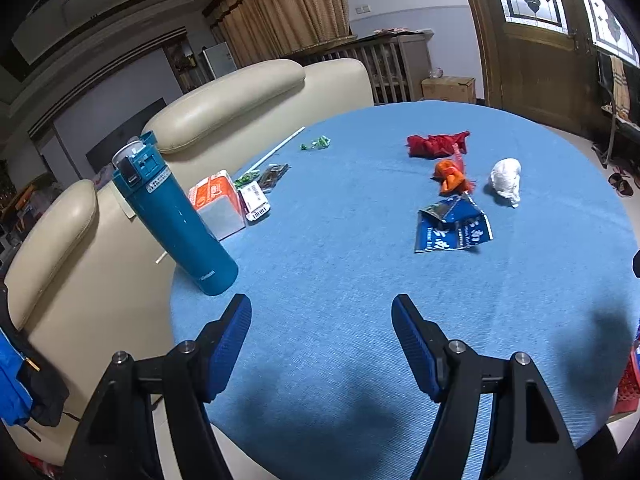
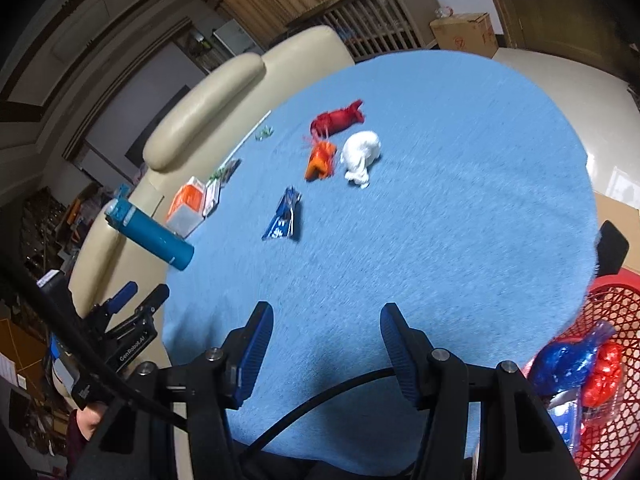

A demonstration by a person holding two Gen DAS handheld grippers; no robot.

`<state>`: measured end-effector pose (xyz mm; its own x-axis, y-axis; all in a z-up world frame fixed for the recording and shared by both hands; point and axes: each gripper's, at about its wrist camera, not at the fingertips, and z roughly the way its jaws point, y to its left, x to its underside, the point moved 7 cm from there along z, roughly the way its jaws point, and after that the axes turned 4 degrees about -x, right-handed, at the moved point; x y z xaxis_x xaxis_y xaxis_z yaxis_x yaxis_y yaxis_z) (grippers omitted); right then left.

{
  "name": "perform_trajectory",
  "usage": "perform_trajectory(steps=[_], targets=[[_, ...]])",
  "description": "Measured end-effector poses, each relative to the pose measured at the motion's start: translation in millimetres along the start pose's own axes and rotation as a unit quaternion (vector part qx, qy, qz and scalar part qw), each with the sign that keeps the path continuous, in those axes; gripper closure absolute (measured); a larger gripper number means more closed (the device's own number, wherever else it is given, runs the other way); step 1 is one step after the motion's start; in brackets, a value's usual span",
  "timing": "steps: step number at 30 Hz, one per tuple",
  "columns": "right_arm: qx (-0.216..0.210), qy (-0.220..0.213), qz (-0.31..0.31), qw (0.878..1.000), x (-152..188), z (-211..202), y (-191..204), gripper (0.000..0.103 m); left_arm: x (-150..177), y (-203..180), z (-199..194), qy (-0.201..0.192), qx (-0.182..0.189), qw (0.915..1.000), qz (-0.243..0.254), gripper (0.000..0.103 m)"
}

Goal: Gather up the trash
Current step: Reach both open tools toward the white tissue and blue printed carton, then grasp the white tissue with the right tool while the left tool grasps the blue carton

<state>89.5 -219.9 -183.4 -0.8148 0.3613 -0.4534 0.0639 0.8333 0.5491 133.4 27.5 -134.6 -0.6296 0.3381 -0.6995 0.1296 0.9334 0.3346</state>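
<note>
Trash lies on the round blue table (image 1: 340, 280): a torn blue wrapper (image 1: 452, 230) (image 2: 285, 216), an orange wrapper (image 1: 452, 178) (image 2: 320, 160), a crumpled white wad (image 1: 506, 180) (image 2: 360, 154), a red crumpled wrapper (image 1: 436, 144) (image 2: 338, 120) and small green wrappers (image 1: 316, 143). My left gripper (image 1: 322, 312) hangs open over the near table edge, nothing between its fingers. The right gripper (image 2: 326, 320) is also open and empty over the near edge. A red mesh basket (image 2: 612, 412) at the right holds blue and red wrappers.
A teal flask (image 1: 176, 224) (image 2: 148, 236) stands at the table's left edge, beside an orange-and-white carton (image 1: 218, 204) and small packets (image 1: 256, 200). A white straw (image 1: 276, 150) lies farther back. Cream sofa cushions (image 1: 224, 104) border the table's left side.
</note>
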Motion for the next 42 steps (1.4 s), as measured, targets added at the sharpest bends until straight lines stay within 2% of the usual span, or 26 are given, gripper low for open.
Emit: perform_trajectory(steps=[12,19,25,31,38,42], targets=[[0.005,0.020,-0.021,1.000,-3,27,21,0.043,-2,4,13,0.002,0.008,1.0000,-0.002,0.030],[0.017,0.014,-0.026,0.999,-19,37,23,0.043,-5,2,25,0.008,0.030,0.9995,-0.004,0.030],[0.039,-0.010,-0.029,0.999,-49,50,16,0.043,-17,-5,35,0.017,0.080,0.9964,-0.023,0.029],[0.055,-0.042,-0.023,0.997,-93,74,1,0.043,-35,-19,50,0.031,0.149,0.9869,-0.052,0.029],[0.066,-0.043,0.002,0.997,-135,117,-22,0.044,-53,-39,65,0.037,0.198,0.9772,-0.068,0.029],[0.079,-0.027,0.045,0.996,-155,149,-46,0.052,-58,-51,76,0.046,0.214,0.9735,-0.067,0.029]])
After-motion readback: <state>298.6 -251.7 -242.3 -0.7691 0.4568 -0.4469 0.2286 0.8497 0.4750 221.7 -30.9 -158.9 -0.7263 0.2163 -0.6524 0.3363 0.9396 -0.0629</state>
